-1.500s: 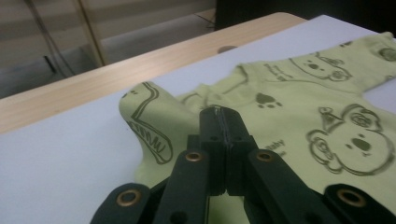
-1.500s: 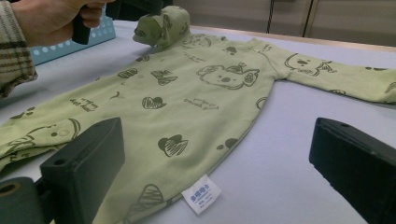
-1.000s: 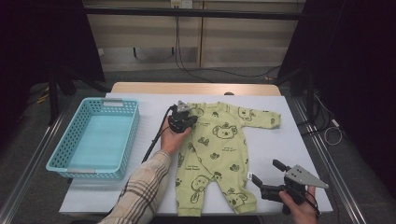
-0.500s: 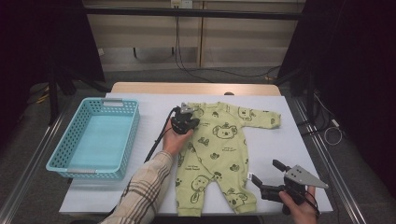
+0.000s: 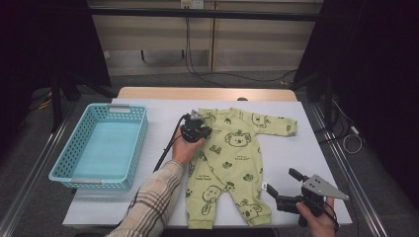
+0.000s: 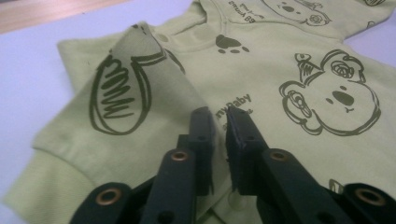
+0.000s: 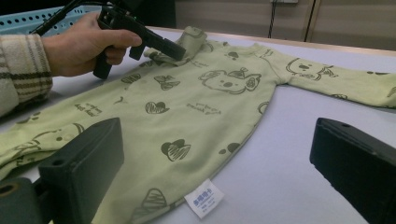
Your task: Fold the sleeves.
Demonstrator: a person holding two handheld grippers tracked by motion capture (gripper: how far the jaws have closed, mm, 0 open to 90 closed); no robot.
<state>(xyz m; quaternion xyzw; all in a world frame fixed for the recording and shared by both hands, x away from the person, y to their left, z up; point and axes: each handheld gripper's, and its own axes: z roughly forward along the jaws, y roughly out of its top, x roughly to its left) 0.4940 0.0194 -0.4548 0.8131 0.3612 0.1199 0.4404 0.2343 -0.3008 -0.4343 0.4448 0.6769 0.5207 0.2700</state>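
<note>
- A pale green baby romper [image 5: 232, 163] is spread flat on the white table [image 5: 316, 153], front up, legs toward the person, with a blue basket [image 5: 99, 145] lying well apart to its left.
- The romper's near sleeve [image 6: 116, 107] is folded inward onto the chest, and the left gripper [image 6: 218, 135] rests low over that fold.
- The left jaws have just been opening; they stand only slightly parted, and no cloth is seen pinched between them, so the sleeve appears let go.
- The right gripper [image 7: 215, 154] is held wide open and empty, just off the romper's lower hem beside a small white label [image 7: 204, 198].
- For a clean fold, the jaws are best parted fully before being lifted straight off, so the cuff is not dragged back out.
- The folded sleeve edge is best kept parallel to the body's side seam before the far sleeve [image 5: 276, 123] is taken.
- In the high view the left gripper [image 5: 195, 129] and its jaw tips are covered by the hand [image 5: 185, 148], so contact with the cloth cannot be judged there.
- The romper's feet run off the left gripper view, and whether the fold lies flat beneath the jaws cannot be made out.
</note>
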